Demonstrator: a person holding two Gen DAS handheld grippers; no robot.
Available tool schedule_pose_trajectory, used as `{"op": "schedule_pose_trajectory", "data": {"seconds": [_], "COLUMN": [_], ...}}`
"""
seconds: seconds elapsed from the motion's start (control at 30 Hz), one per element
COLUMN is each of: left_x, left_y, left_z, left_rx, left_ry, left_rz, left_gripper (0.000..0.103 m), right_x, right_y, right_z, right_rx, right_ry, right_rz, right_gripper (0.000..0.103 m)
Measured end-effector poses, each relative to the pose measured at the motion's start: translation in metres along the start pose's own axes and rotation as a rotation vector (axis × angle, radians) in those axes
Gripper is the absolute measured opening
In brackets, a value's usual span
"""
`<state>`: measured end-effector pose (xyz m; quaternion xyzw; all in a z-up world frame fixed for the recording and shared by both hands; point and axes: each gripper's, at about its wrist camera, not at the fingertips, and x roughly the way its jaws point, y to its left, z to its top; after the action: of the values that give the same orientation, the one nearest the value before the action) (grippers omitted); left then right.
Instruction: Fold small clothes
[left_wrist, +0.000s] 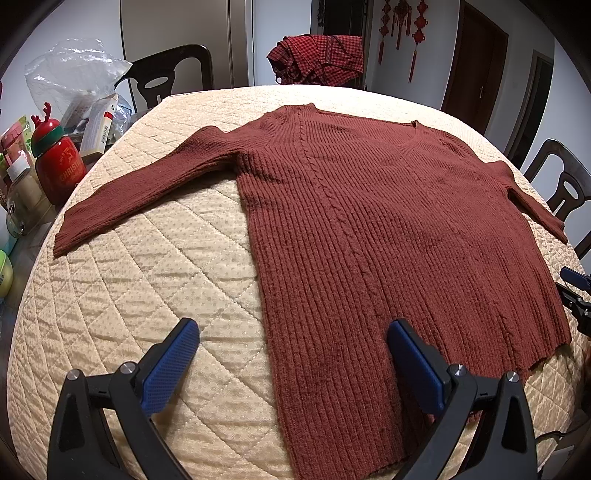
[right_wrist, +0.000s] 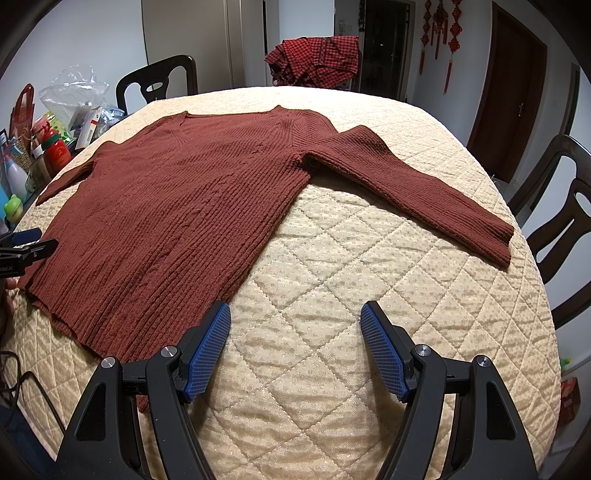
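Note:
A rust-brown ribbed V-neck sweater lies flat on the cream quilted table cover, both sleeves spread outward. My left gripper is open and empty, hovering over the sweater's lower left hem corner; its right finger is over the knit, its left over the quilt. In the right wrist view the sweater fills the left half, its right sleeve reaching right. My right gripper is open and empty above bare quilt, just right of the sweater's lower right hem corner.
A red checked garment hangs over a chair at the table's far edge. Bottles, boxes and a plastic bag crowd the left side. Dark chairs stand at the right and far left. Each gripper shows at the other view's edge.

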<state>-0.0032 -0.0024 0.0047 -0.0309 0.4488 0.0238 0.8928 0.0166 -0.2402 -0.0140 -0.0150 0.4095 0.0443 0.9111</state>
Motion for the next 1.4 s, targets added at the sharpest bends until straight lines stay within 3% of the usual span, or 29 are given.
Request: {"op": "schedule_pose_trajectory", "data": {"seconds": [1.4], "left_x": [-0.0003], "left_y": [0.0025], "left_z": [-0.0008], "left_rx": [-0.002], "left_ry": [-0.001], "left_rz": [0.001], "left_gripper": [0.103], "right_x": [0.0008], "right_y": [0.0001], "right_z": [-0.0024], "right_rx": [0.003], "right_ry": [0.0], "right_rz": [0.0], "right_gripper": [0.073]}}
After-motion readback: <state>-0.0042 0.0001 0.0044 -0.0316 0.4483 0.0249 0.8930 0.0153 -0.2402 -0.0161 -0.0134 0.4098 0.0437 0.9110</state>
